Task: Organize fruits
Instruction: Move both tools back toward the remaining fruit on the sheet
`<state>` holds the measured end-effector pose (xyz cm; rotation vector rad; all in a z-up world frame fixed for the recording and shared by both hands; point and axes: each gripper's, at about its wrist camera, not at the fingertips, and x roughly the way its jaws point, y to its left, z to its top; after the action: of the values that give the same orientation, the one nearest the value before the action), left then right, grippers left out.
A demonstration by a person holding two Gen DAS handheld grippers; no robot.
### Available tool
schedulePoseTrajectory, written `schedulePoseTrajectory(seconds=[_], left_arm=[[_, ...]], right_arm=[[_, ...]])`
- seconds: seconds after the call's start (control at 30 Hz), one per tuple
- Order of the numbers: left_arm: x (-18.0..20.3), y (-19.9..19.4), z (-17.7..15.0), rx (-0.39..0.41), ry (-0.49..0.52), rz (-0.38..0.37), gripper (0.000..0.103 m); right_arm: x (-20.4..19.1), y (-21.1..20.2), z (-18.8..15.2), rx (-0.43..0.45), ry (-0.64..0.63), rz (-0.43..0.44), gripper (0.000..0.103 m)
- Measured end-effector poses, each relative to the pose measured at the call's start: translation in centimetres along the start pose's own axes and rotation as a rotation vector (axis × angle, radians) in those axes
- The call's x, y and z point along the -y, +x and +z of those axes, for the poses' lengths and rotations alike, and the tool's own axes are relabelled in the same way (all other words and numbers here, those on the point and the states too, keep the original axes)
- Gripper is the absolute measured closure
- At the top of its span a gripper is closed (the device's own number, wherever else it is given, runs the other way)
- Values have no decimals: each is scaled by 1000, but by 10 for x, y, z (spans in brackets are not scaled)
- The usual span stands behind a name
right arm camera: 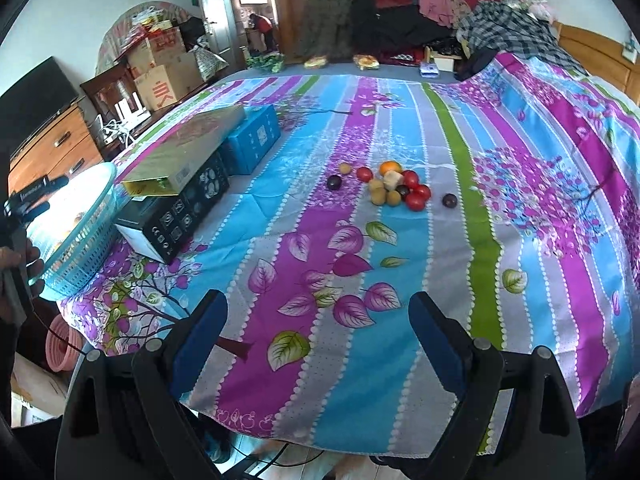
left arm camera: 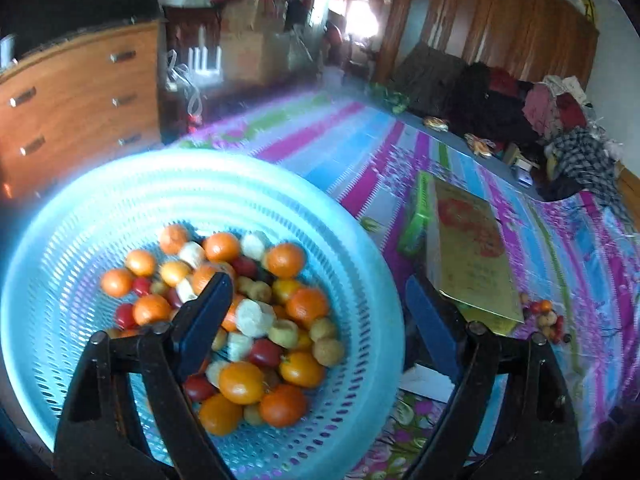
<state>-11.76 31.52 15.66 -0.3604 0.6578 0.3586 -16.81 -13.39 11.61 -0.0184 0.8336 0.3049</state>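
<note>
I see the striped floral bedspread [right arm camera: 400,280] across the whole surface, stacked boxes [right arm camera: 180,184] between the blue basket [left arm camera: 352,240] and the loose fruit pile [right arm camera: 394,188]. My left gripper [left arm camera: 316,316] hangs wide open, empty, over the basket; right gripper [right arm camera: 318,320] likewise gapes empty, well short of the pile.

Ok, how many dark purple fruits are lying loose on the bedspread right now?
3 dark purple fruits: one left of the pile, one within it, one alone on its right. Others may be hidden.
</note>
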Motion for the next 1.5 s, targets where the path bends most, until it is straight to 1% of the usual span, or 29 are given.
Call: schedulePoseTrajectory(seconds=[0.03, 0.07, 0.13, 0.2, 0.23, 0.27, 0.4, 0.43, 0.53, 0.8, 0.87, 1.0, 1.1, 1.17, 1.27, 1.37, 1.5], left_arm=[[3, -2, -1, 4, 2, -13, 16], [13, -5, -2, 19, 26, -30, 16], [23, -9, -3, 44, 87, -34, 16], [26, -4, -2, 36, 104, -50, 16], [26, 0, -1, 33, 110, -41, 16], [24, 7, 0, 16, 106, -21, 16], [21, 38, -1, -114, 111, 61, 16], [20, 41, -2, -135, 110, 68, 16], [24, 42, -1, -142, 114, 74, 16], [48, 36, -4, -129, 137, -3, 16], [59, 35, -9, -132, 158, -36, 16], [75, 35, -19, -159, 198, -74, 16], [79, 32, -18, -148, 211, -94, 16], [79, 33, -16, -139, 218, -82, 16], [72, 34, -11, -117, 192, -75, 16], [71, 44, -10, -156, 170, -69, 16], [82, 50, -12, -149, 187, -53, 16]], right_arm=[[3, 1, -1, -4, 7, -2, 9], [5, 3, -1, -9, 13, -3, 9], [5, 5, -1, -15, 16, 1, 9], [3, 6, -2, -15, 7, 7, 9], [1, 7, -2, -16, 0, 7, 9], [0, 7, -2, -17, -5, 6, 9], [3, 9, -3, -19, 1, 2, 9], [5, 9, -3, -19, 7, 0, 9], [12, 11, -3, -19, 31, -6, 9], [12, 19, -8, -35, 31, 1, 9], [13, 19, -8, -35, 35, 0, 9], [14, 20, -9, -37, 36, -1, 9], [13, 21, -10, -40, 30, -2, 9], [11, 22, -10, -42, 26, -1, 9], [11, 22, -9, -36, 34, -2, 9], [8, 25, -6, -34, 26, -3, 9], [4, 28, -4, -39, 16, 3, 9]])
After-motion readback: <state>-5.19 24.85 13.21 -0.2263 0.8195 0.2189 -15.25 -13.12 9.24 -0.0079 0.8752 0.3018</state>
